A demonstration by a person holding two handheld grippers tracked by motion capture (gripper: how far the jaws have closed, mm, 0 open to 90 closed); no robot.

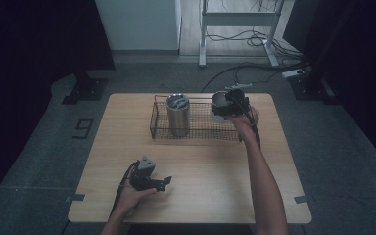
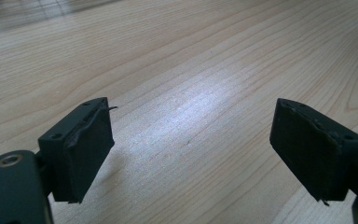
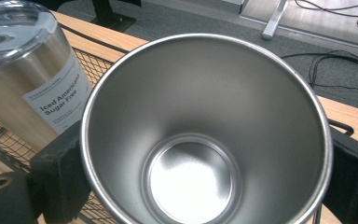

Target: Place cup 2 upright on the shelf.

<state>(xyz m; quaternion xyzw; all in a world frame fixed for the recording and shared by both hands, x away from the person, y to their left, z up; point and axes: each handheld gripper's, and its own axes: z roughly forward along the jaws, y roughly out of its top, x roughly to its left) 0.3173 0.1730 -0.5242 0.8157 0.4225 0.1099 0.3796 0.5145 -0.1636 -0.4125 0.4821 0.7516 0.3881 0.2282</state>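
A wire basket (image 1: 196,133) stands at the back of the wooden table (image 1: 200,196). A lidded steel tumbler (image 1: 177,114) with a white label (image 3: 56,103) stands upright in its left half. My right gripper (image 1: 235,105) is shut on an open, empty steel cup (image 3: 205,135), holding it over the basket's right end; the cup (image 1: 219,101) is lidless. My left gripper (image 1: 162,183) rests low over the table's near left, jaws wide open (image 2: 191,149), nothing between them.
Beyond the table's far edge are a white desk frame (image 1: 237,22), loose cables (image 1: 254,41) on the floor and a black stand base (image 1: 84,90) at the left. Bare tabletop lies between the basket and my left gripper.
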